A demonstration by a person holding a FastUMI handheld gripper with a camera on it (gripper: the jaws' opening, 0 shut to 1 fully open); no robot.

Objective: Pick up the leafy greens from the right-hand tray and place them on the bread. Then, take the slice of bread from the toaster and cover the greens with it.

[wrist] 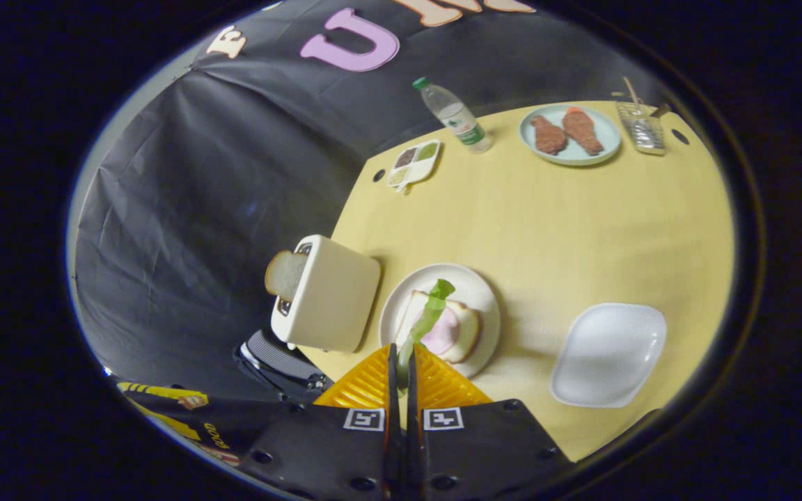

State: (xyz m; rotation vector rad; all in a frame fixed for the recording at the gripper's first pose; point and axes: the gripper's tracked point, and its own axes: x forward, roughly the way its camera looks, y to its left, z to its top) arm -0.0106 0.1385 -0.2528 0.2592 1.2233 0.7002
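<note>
My gripper (401, 358) is shut on the leafy greens (432, 309), a long pale green leaf that sticks out ahead of the fingers. The leaf hangs over a round white plate (474, 285) that holds a slice of bread (467, 334) topped with a pink round of ham (443, 332). To the left of the plate stands a cream toaster (328, 296) with a slice of bread (284, 273) poking out of its slot. Right of the plate lies a white tray (608, 355) with nothing on it.
Across the yellow table (547, 216) stand a water bottle (453, 115), a small divided sauce dish (413, 163), a pale blue plate (606, 132) with two pieces of fried meat, and a glass (641, 125) with sticks. The table's edge runs just behind the toaster.
</note>
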